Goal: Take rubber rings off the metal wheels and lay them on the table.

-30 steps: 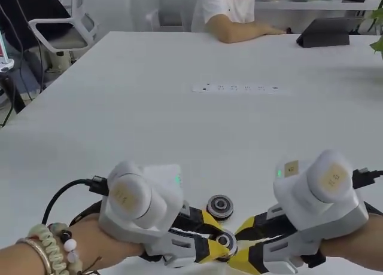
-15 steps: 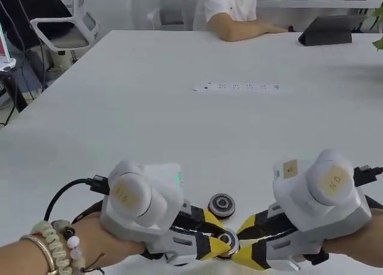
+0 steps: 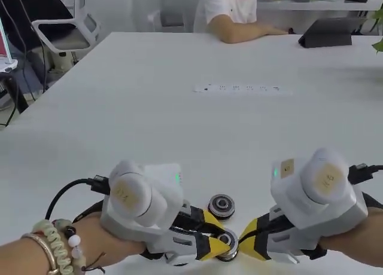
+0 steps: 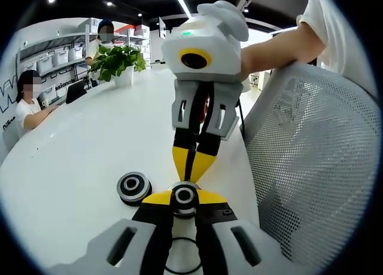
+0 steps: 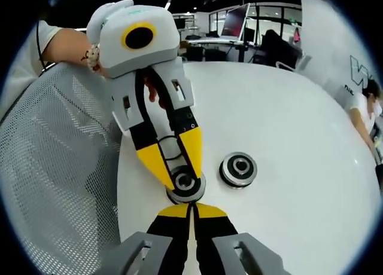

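At the counter's near edge, left gripper fingers clamp a metal wheel; right gripper fingers, pressed together, touch its rim. Ring-stripping step judged in hand. Next: peel rubber ring free, lay it down. Second wheel sits just beyond.

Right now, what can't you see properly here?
- Held wheel: head view, left gripper covers most of it.
- What the right gripper pinches, if anything: right gripper view, shut tips, too small.
- Thin black loop: left gripper view, partly under that gripper's jaws.
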Demonstrator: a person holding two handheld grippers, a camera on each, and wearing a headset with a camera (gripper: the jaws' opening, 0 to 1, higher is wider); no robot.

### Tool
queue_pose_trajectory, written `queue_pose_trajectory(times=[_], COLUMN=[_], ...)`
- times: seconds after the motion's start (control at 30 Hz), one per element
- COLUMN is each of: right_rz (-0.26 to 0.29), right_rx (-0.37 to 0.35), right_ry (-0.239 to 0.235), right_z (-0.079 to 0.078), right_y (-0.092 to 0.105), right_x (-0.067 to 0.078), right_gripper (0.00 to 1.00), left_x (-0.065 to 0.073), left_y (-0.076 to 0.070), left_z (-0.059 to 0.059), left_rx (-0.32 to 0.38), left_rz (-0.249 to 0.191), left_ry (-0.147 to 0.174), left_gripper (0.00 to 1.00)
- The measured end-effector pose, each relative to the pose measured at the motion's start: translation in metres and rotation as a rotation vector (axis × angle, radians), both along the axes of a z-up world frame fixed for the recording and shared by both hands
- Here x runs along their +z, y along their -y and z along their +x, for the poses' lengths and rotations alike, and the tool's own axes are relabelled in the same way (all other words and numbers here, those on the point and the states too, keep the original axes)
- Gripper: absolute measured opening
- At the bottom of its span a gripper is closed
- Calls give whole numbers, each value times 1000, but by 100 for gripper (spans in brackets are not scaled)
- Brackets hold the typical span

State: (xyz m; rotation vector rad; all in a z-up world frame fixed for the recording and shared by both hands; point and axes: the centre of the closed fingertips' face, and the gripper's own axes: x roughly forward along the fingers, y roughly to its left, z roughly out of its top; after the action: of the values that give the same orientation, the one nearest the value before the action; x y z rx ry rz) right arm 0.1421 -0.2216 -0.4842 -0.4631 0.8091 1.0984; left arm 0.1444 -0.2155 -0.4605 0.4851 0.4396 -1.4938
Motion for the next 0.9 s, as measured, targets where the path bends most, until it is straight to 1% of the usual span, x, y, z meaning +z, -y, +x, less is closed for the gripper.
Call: queue_pose_trajectory(times=[0.1, 0.23, 0.27, 0.3, 0.33, 0.37, 0.4, 0.53, 0.57, 0.67, 0.9], right_rz=[8, 42, 52, 85, 109, 134, 143, 148, 151, 157, 164], right_rx=[-14, -81, -84, -117, -144, -153, -157, -168, -179, -196, -198], right_ry=[-11, -59, -50, -82, -98, -96, -112, -130, -144, -164, -174], right_z=[0, 2, 5, 4, 5, 7, 6, 5, 5, 5, 2], right_y=[1, 4, 4, 4, 4, 3, 3, 2, 1, 1, -1], right_x=[1, 4, 6, 9, 10, 13, 14, 14, 16, 17, 20], right_gripper=[0, 0, 0, 0, 0, 0, 0, 0, 0, 0, 0], left_x=[0, 0, 0, 0, 0, 0, 0, 0, 0, 0, -1], left_y=[0, -1, -1, -1, -1, -1, -1, -1, -1, 0, -1], left_z=[0, 0, 0, 0, 0, 0, 0, 1, 1, 1, 1], left_rx=[-1, -1, -1, -1, 1, 2, 2, 2, 2, 1, -3], left_rz=[2, 5, 6, 8, 8, 8, 9, 14, 15, 20, 19], left_ry=[3, 5, 5, 7, 7, 6, 7, 10, 9, 10, 12], left_gripper=[8, 8, 8, 8, 8, 8, 8, 8, 8, 8, 8])
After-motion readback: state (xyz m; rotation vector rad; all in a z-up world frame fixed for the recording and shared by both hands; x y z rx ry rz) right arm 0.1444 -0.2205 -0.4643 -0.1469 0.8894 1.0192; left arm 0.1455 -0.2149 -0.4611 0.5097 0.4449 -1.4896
